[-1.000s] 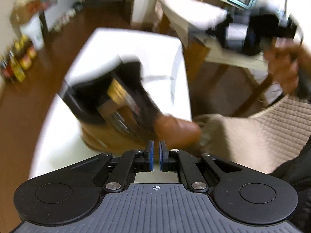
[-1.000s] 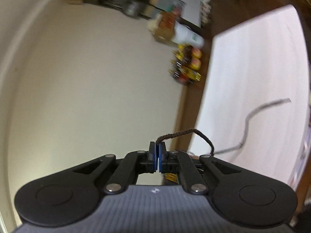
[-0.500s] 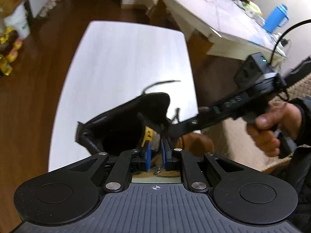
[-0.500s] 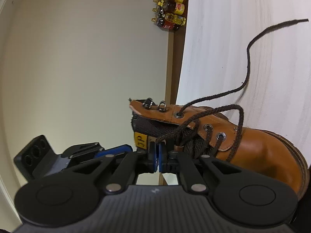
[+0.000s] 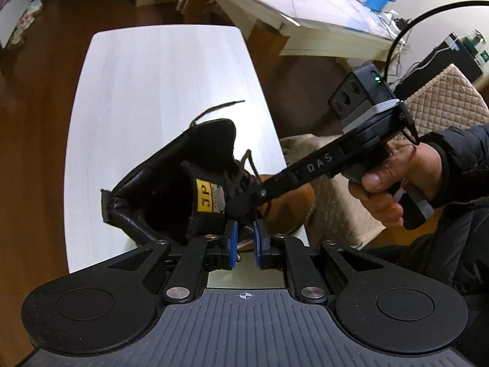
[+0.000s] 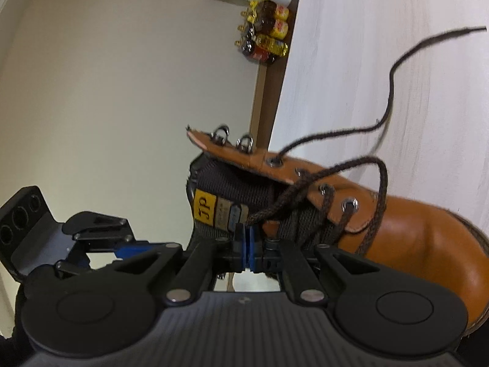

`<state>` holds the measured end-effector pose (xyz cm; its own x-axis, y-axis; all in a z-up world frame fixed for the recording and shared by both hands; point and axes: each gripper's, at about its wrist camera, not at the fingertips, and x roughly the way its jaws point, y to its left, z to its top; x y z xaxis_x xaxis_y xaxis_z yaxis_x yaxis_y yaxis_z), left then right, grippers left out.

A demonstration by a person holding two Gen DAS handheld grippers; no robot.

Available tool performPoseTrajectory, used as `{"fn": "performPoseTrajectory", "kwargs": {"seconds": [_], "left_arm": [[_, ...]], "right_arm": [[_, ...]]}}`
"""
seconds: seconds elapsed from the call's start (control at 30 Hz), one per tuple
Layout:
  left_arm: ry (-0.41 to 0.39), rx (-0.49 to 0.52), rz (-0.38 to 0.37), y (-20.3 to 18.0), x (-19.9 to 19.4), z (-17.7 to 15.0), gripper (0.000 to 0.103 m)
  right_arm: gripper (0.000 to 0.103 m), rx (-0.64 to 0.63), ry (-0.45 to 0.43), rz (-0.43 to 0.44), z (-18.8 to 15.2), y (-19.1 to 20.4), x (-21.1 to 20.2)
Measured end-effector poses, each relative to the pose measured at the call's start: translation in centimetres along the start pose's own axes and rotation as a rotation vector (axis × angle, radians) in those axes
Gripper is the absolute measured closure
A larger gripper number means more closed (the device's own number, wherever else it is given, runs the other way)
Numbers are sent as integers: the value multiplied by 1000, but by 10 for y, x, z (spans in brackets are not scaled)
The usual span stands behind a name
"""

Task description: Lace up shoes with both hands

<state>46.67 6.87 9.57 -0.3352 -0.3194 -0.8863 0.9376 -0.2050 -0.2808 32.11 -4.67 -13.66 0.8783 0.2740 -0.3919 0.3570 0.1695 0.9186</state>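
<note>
A long white wood-grain surface (image 5: 159, 85) stands on dark brown wooden floor (image 5: 33, 98); plain cream wall (image 6: 122, 76), quilted beige chair (image 5: 440, 98) nearby.

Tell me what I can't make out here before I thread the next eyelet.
- Far row of eyelets: both views, hidden behind the boot tongue.
- Lace end in the right tool: right wrist view, hidden between the shut pads.
- Boot toe: cut off by the right wrist frame edge; covered by the right tool's arm in the left wrist view.
- Left tool: open, whether it touches the boot is unclear.
</note>
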Motion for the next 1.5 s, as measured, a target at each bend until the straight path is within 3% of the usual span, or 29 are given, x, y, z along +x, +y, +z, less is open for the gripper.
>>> {"fn": "performPoseTrajectory", "kwargs": {"seconds": [0.8,1.07,1.17,1.33,1.5], "left_arm": [[-61,-67,23,-1,-5,-15,82],[-79,-97,25,2,-7,-18,81],[-95,-130,46,2,-11,-20,84],[-151,-213,60,-15,-29,-36,86],[-83,-243,152,-36,5,-54,86]], "right_arm": [[100,-27,237,0,26,-7,49],[100,-22,285,26,21,0,35],[100,-37,332,21,18,2,31],[100,-22,333,26,14,-2,26],[100,-10,335,33,8,-5,25]]}}
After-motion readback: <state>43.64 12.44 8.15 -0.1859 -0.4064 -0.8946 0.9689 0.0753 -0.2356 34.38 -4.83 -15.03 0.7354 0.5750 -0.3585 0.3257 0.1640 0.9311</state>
